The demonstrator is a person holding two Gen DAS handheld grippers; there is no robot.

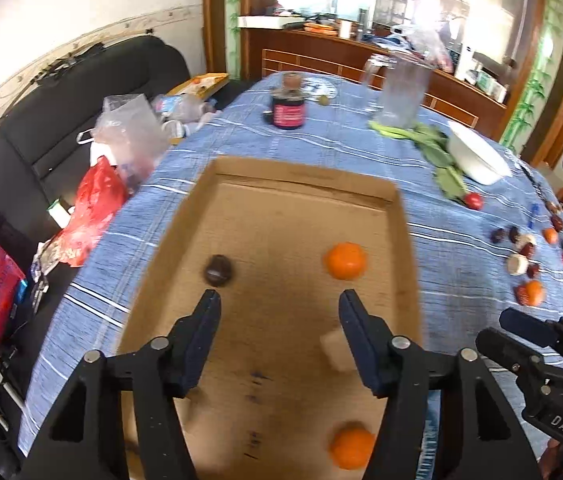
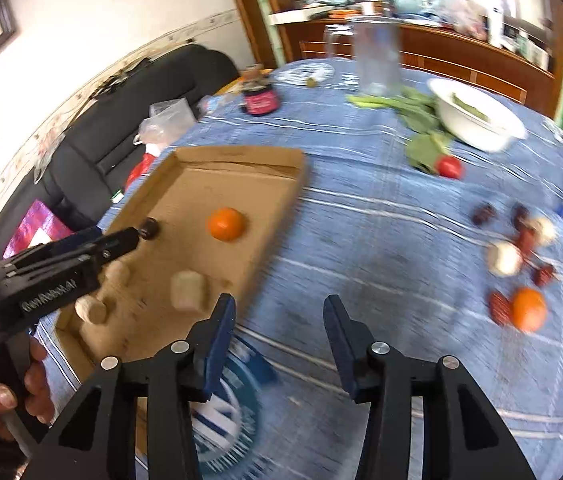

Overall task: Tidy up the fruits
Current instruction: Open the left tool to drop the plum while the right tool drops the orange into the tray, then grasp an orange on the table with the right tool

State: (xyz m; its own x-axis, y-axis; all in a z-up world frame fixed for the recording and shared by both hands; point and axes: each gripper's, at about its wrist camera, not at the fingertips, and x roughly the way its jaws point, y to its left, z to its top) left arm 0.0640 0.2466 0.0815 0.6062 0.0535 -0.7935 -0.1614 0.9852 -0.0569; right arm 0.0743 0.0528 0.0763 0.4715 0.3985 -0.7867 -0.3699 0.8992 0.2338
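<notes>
Cardboard tray (image 1: 403, 248): we see it lying flat on the blue striped tablecloth (image 1: 321, 140), toward the table's left edge, the side by the black sofa (image 1: 81, 92).
Fruit in the tray: an orange (image 1: 345, 261) sits near the tray's right wall; a second orange (image 1: 351, 449) lies near the tray's near right corner; a dark round fruit (image 1: 219, 271) lies toward the left wall.
Pale pieces: in the right wrist view we count three pale blocks (image 2: 188, 291) in the near part of the tray.
Fruit outside: near the table's right edge we see a loose scatter of dark red fruits (image 2: 483, 214), pale round ones (image 2: 503, 258) and another orange (image 2: 528, 309); a red tomato (image 2: 449, 167) lies beside green leaves (image 2: 421, 120) and a white bowl (image 2: 477, 120).
Left gripper (image 1: 279, 298): we see it above the tray floor, jaws apart, nothing between them.
Right gripper (image 2: 279, 304): we see it above bare cloth just right of the tray, jaws apart and empty.
Far edge: a dark jar (image 1: 287, 106) and a clear container (image 1: 403, 92) stand there.
Person: a hand (image 2: 13, 384) holds the left gripper's handle.
</notes>
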